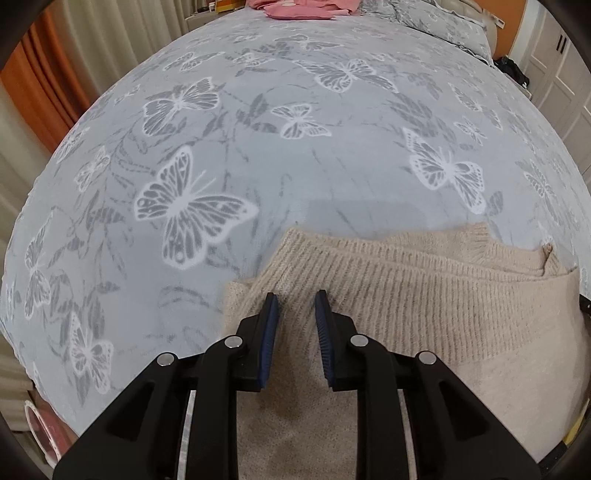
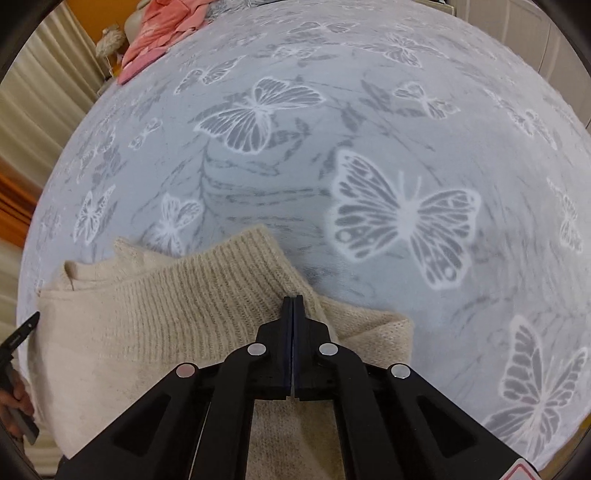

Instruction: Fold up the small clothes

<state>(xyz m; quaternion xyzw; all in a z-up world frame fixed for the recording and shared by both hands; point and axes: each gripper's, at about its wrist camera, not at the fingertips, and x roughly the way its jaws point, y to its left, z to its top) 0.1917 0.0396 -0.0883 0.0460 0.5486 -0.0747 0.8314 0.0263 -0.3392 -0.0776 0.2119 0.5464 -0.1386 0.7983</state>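
Now the beige knit sweater [image 1: 424,295] lies w/ its ribbed edge crosswise under both: left gripper [image 1: 297,299] parted over its left corner, not gripping; right gripper [image 2: 293,301] clenched at the right corner, grip on knit unclear.

Ribbed beige knit sweater [image 1: 424,295] on matt, soft butterfly-print bedspread [image 1: 295,147].

Home bedroom. A bed [image 1: 295,155] under a grey butterfly-print bedspread fills both views. Matching pillow [image 1: 443,22] at upper right of the left view, pink clothes [image 1: 303,9] at top centre, curtains [image 1: 48,92] upper left, white wardrobe doors [image 1: 565,74] far right.
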